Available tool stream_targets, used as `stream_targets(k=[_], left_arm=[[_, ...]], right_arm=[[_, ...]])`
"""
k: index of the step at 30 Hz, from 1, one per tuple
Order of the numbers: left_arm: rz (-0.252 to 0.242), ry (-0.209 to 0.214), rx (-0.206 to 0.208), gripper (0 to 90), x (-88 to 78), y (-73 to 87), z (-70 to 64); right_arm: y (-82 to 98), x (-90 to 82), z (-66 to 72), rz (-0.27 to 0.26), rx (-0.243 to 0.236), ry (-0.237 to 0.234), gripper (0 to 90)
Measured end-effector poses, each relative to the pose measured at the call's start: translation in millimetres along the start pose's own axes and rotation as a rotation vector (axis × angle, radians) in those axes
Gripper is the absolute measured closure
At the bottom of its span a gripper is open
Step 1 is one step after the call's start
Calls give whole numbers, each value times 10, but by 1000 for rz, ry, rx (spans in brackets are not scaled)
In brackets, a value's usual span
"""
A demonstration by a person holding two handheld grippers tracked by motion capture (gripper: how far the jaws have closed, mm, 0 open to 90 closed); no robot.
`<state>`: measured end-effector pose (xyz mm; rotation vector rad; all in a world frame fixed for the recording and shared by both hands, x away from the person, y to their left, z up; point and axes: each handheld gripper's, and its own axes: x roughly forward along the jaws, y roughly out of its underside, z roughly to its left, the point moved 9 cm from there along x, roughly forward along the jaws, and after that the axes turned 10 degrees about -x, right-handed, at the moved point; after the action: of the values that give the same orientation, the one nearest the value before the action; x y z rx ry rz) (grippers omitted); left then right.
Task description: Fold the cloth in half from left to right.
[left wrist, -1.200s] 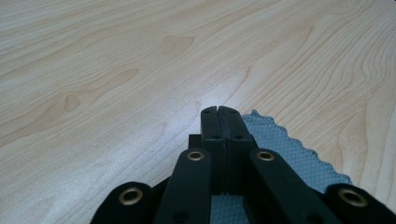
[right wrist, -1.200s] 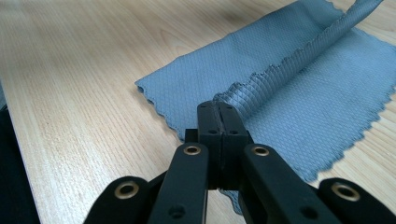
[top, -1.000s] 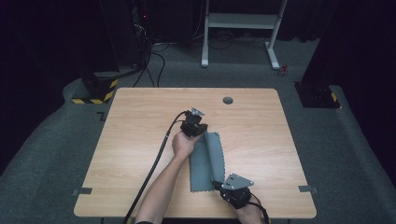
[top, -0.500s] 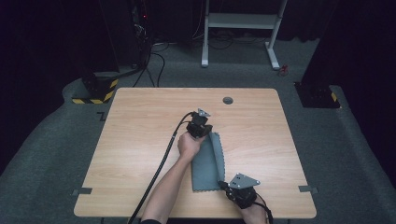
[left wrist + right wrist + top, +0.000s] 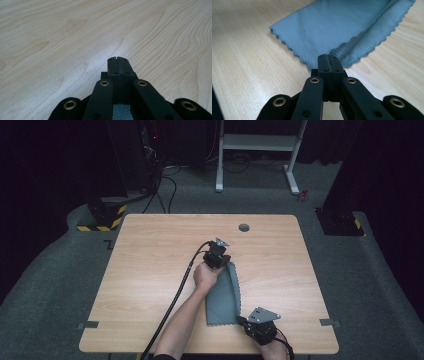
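1. A grey cloth [image 5: 223, 295] is lying folded on the table [image 5: 150, 270], right of centre and toward the near edge, running from mid-table down almost to that edge.
2. Its scalloped edge is showing along the right side in the high view; in the right gripper view the cloth [image 5: 332, 30] is lying in two layers, the upper one lifting toward the jaws.
3. The right gripper [image 5: 243, 320] is sitting at the cloth's near right corner, with the person's right hand [image 5: 272, 349] coming in at the bottom edge.
4. In its own view the right gripper [image 5: 328, 58] is pressing its jaws together, and the cloth's corner appears pinched at their tips.
5. The left gripper [image 5: 226, 263] is sitting at the cloth's far end, the left hand [image 5: 205, 276] wrapping around it and the forearm lying along the cloth's left side.
6. In its own view the left gripper [image 5: 116, 59] is closing its jaws tight, a patch of grey weave showing low between them, so it is holding the cloth.
7. A black cable [image 5: 175, 300] is trailing from the left gripper toward the near edge.
8. A small round grommet [image 5: 244, 227] is sitting in the tabletop near the far edge, well apart from the cloth.
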<state>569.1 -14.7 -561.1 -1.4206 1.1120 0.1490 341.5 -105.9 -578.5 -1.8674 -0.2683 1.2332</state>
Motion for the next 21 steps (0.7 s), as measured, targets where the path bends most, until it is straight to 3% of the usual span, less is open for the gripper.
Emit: stream_targets(k=[21], left_arm=[[7, 8, 32, 895, 133, 15, -104]], right_arm=[[55, -26, -6, 16, 10, 5, 900]])
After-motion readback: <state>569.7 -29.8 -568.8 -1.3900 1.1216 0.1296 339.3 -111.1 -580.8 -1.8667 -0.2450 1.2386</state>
